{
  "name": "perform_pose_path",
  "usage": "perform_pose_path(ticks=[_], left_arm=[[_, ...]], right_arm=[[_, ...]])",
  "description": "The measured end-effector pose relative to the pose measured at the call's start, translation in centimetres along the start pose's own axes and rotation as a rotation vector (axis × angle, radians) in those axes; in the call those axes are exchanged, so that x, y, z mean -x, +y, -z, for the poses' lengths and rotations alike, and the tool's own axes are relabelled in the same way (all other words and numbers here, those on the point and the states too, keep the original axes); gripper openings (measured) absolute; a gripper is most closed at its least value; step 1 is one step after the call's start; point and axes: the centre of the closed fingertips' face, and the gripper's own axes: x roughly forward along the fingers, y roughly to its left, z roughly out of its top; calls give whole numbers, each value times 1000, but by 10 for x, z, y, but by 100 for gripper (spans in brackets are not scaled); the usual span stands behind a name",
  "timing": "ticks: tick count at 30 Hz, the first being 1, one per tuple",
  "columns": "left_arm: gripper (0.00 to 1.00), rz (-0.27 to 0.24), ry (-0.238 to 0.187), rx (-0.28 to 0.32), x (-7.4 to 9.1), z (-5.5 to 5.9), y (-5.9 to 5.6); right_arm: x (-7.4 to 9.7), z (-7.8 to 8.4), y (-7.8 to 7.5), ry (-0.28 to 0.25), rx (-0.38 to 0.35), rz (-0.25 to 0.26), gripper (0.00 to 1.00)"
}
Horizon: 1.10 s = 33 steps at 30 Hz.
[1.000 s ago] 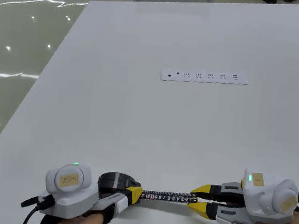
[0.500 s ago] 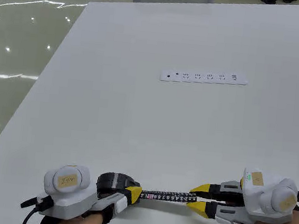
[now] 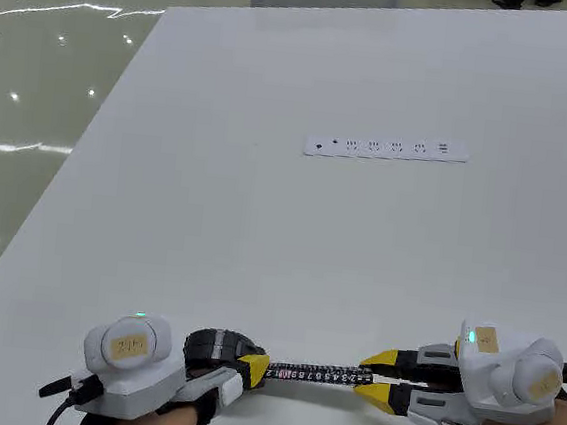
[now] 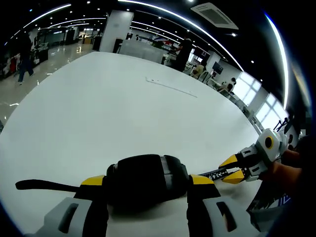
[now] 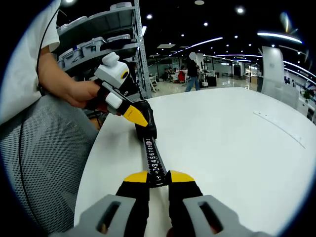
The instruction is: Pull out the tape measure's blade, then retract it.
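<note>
The black tape measure case (image 3: 216, 348) rests on the white table at the near edge, and my left gripper (image 3: 252, 368) is shut on it; the case (image 4: 147, 178) sits between the yellow-tipped jaws in the left gripper view. A black blade with white numbers (image 3: 316, 374) runs level from the case to my right gripper (image 3: 380, 379), which is shut on the blade's end. In the right gripper view the blade (image 5: 152, 161) stretches away from the jaws to the case (image 5: 147, 120), held by the left gripper (image 5: 129, 111). The right gripper (image 4: 232, 169) appears at the right of the left gripper view.
A white power strip (image 3: 386, 147) lies flat across the middle of the white table (image 3: 265, 191). The table's left edge drops to a shiny floor (image 3: 36, 68). A mesh chair (image 5: 44, 163) and shelving (image 5: 103, 34) stand behind the left hand.
The blade length between the two grippers looks the same. The head camera has shifted slightly; both grippers hold about the same places.
</note>
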Motion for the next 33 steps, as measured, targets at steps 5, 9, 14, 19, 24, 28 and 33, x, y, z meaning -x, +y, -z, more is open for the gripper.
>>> perform_pose_path(ticks=[5,9,14,19,24,28,33], left_arm=[[60,-5,7,-26,0,1,-1],[59,-4,9,-25,0,1,0],[59,-2,16,-33,0,1,-1],[58,-1,19,-38,0,1,-1],[59,5,15,-20,0,0,0],[59,10,15,-13,0,0,0],[59,13,16,-13,0,1,0]], right_arm=[[0,1,1,5,0,-3,12],[-1,3,1,3,-9,-2,12],[-1,2,1,3,-7,-6,12],[-6,-1,3,5,4,-12,12],[-10,-5,4,-3,7,-13,12],[-10,-7,2,-8,-2,-17,12],[-12,-7,5,1,11,-23,12]])
